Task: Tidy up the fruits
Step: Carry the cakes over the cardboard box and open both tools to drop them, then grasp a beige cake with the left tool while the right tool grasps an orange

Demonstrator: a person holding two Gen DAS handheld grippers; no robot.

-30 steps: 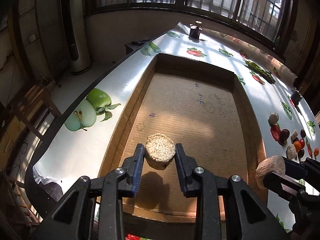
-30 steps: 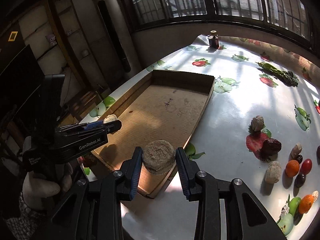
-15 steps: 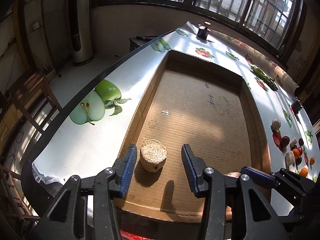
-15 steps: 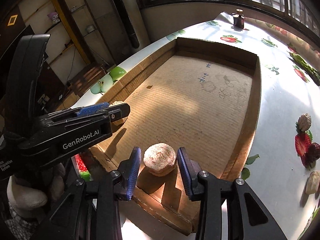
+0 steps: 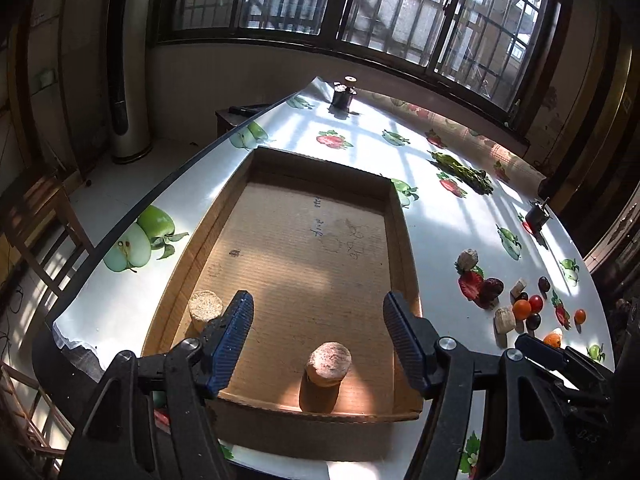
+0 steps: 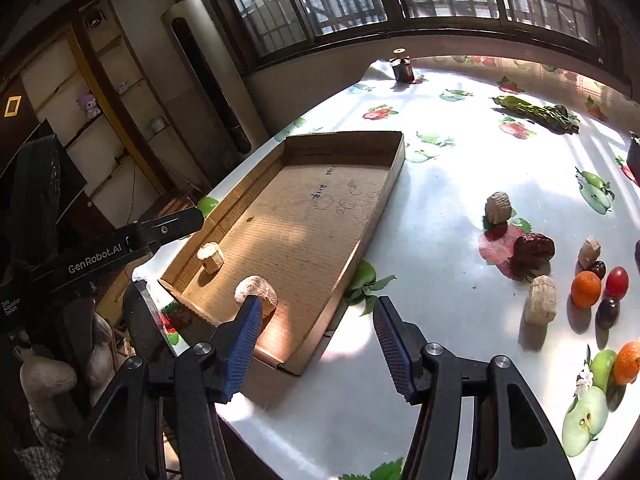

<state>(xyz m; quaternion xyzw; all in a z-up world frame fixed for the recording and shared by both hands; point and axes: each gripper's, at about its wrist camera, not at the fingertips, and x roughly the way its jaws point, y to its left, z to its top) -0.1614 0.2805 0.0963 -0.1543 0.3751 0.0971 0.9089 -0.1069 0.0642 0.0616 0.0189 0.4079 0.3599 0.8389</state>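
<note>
A shallow cardboard tray (image 5: 394,216) (image 6: 362,240) lies on the table. Two tan cork-like cylinders stand in its near end: one (image 5: 205,310) (image 6: 210,256) at the near left corner, the other (image 5: 327,368) (image 6: 256,294) by the near wall. My left gripper (image 5: 318,340) is open and empty above the near end. My right gripper (image 6: 314,342) is open and empty over the tray's near right corner. Loose fruits (image 6: 586,288) (image 5: 522,308) lie in a cluster on the table to the right.
Three more tan pieces (image 6: 542,300) and a dark red date (image 6: 534,250) lie among the fruits. A dark jar (image 6: 402,66) stands at the far edge, and green vegetables (image 6: 536,112) at the far right. The table edge drops off left of the tray.
Both grippers let go of their tan cylinders, which now stand in the tray. Both grippers opened wide and drew back and up.
</note>
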